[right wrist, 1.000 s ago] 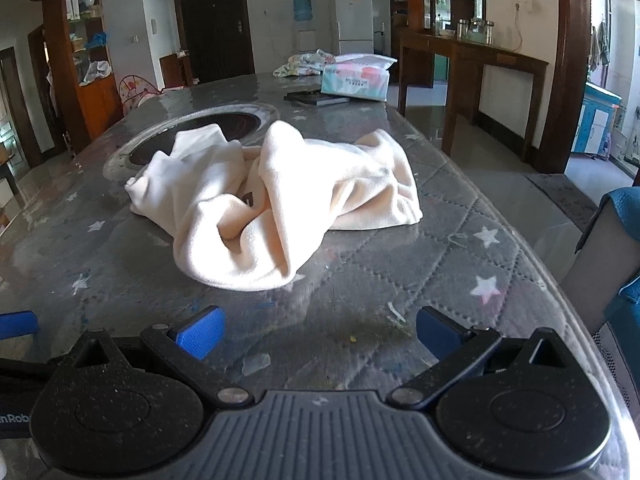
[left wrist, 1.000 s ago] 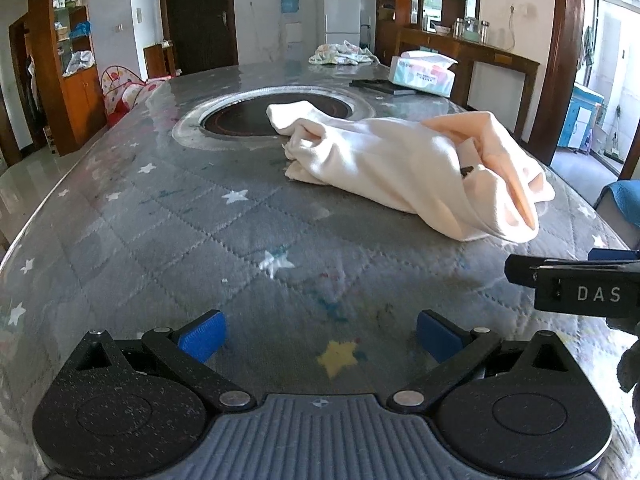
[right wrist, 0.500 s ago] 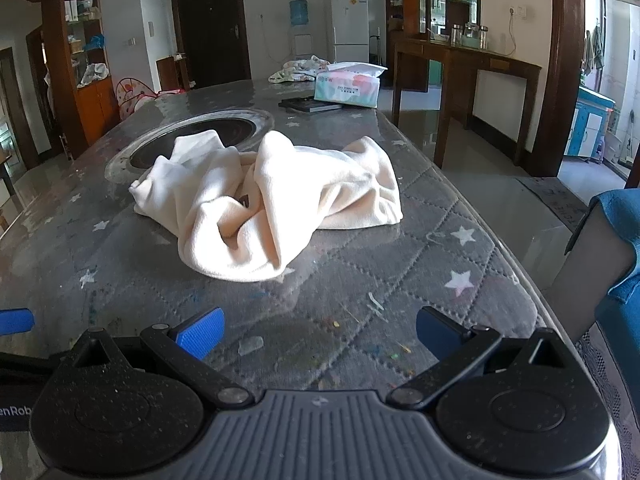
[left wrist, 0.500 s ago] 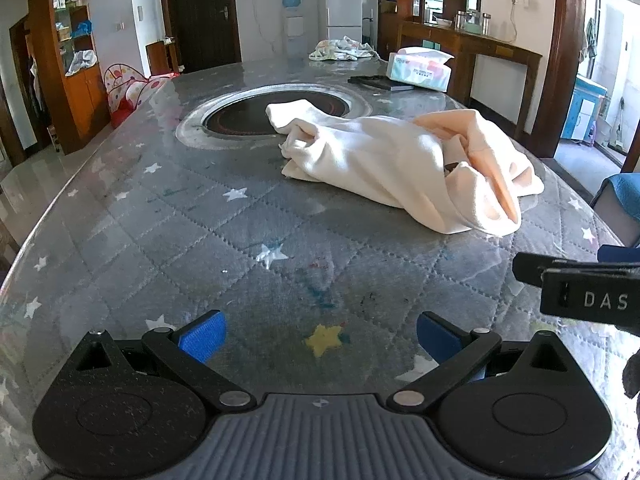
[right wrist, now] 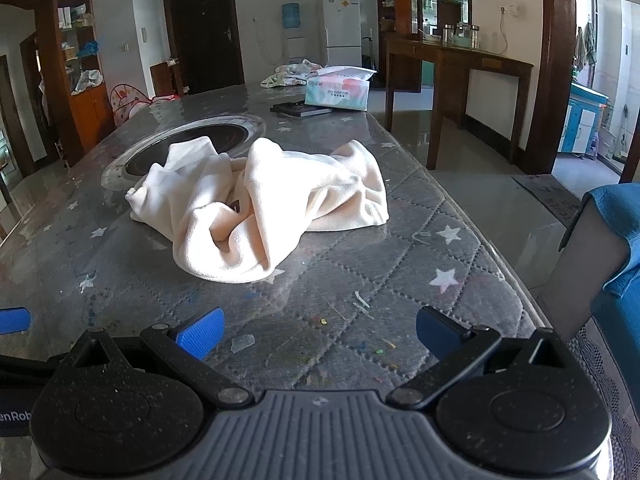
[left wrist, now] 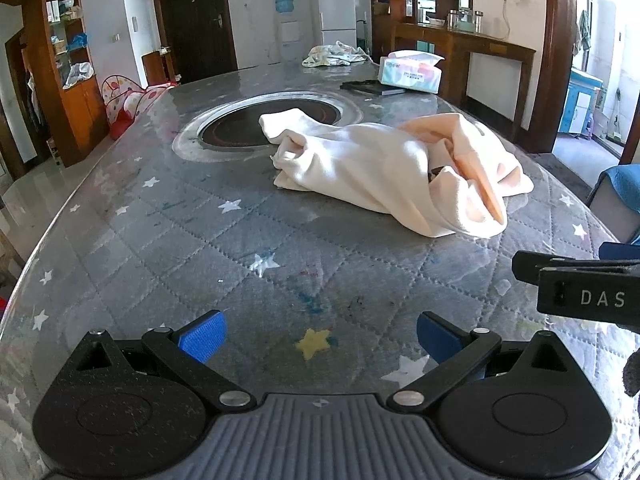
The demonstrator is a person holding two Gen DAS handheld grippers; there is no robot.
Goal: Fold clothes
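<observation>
A crumpled cream garment [left wrist: 384,168] lies in a heap on the grey quilted star-patterned table cover [left wrist: 200,248], partly over the round inset cooktop [left wrist: 248,128]. It also shows in the right wrist view [right wrist: 264,204]. My left gripper [left wrist: 320,336] is open and empty, well short of the garment and to its left. My right gripper [right wrist: 318,332] is open and empty, near the table's front edge, short of the garment. The right gripper's body shows at the right edge of the left wrist view [left wrist: 580,288].
A tissue box [right wrist: 338,94], a dark flat object [right wrist: 300,110] and a patterned cloth [right wrist: 290,74] sit at the far end. The table's right edge [right wrist: 492,256] drops to the floor. A chair with a blue cover [right wrist: 608,248] stands at the right.
Both grippers have drawn back from the garment and risen a little, so it looks smaller and farther. The garment has not moved. Both stay open.
</observation>
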